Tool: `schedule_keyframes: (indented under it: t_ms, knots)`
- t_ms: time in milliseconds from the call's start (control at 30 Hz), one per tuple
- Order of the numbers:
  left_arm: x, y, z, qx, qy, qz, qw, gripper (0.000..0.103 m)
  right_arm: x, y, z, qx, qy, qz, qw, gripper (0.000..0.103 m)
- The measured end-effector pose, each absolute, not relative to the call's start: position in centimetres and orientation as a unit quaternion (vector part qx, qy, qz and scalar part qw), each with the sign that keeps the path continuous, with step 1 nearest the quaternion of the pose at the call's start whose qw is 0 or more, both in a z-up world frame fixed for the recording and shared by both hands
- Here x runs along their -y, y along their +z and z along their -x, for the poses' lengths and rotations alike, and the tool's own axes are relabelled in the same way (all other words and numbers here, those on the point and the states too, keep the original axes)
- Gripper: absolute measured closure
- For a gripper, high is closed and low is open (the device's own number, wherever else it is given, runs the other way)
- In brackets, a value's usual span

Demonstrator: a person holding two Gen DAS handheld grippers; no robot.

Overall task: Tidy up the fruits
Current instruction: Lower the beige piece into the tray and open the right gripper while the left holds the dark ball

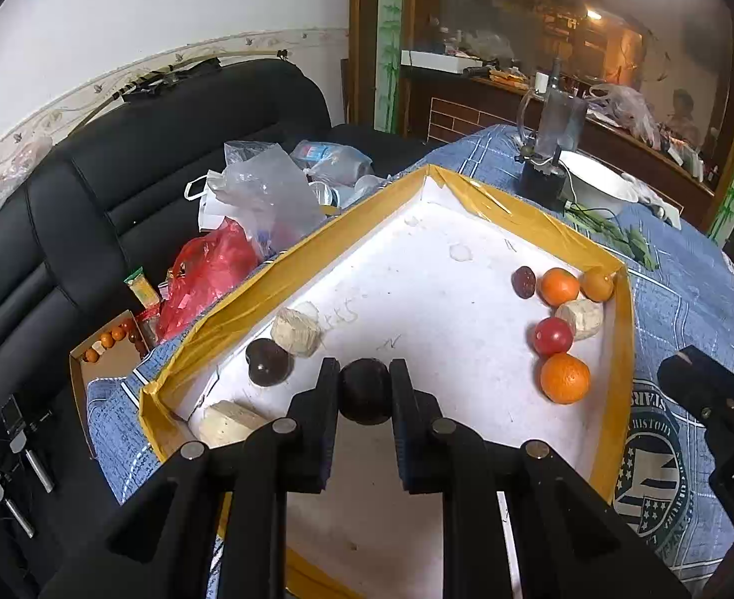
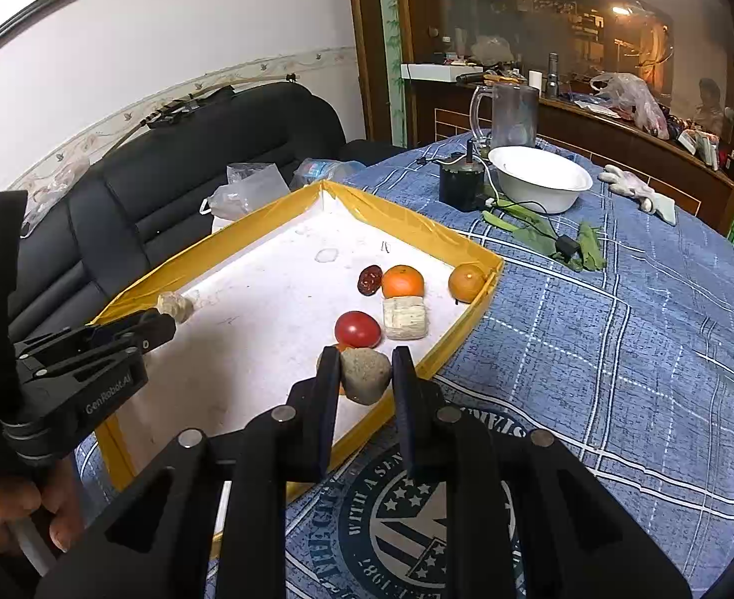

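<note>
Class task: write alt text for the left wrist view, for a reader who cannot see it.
The left gripper clamps a dark round fruit over a white tray with yellow taped edges. Oranges, a red tomato and pale chunks lie in the tray, which sits on a blue checked tablecloth.

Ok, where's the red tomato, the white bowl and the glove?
Red tomato (image 2: 357,329), right wrist view, middle of its top.
White bowl (image 2: 542,189), right wrist view, front of its outer wall.
Glove (image 2: 634,188), right wrist view, its palm.

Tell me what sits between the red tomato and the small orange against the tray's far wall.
A pale cork-like block lies between the red tomato and the small orange, clearest in the right wrist view.
</note>
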State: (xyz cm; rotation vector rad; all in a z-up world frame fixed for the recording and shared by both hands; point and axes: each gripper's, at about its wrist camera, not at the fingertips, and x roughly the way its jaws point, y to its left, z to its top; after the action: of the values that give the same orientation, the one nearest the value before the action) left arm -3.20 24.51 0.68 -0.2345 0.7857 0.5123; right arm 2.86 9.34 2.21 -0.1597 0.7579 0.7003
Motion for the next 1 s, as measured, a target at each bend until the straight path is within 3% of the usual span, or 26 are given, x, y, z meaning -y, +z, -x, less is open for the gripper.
schedule_keyframes:
  t_ms: [1000]
  knots:
    - [-26.5,-0.5,2.3,-0.393,0.294,0.119,0.863,0.085,-14.2,0.3,-5.4,-0.380,0.355,0.095,0.849,0.080]
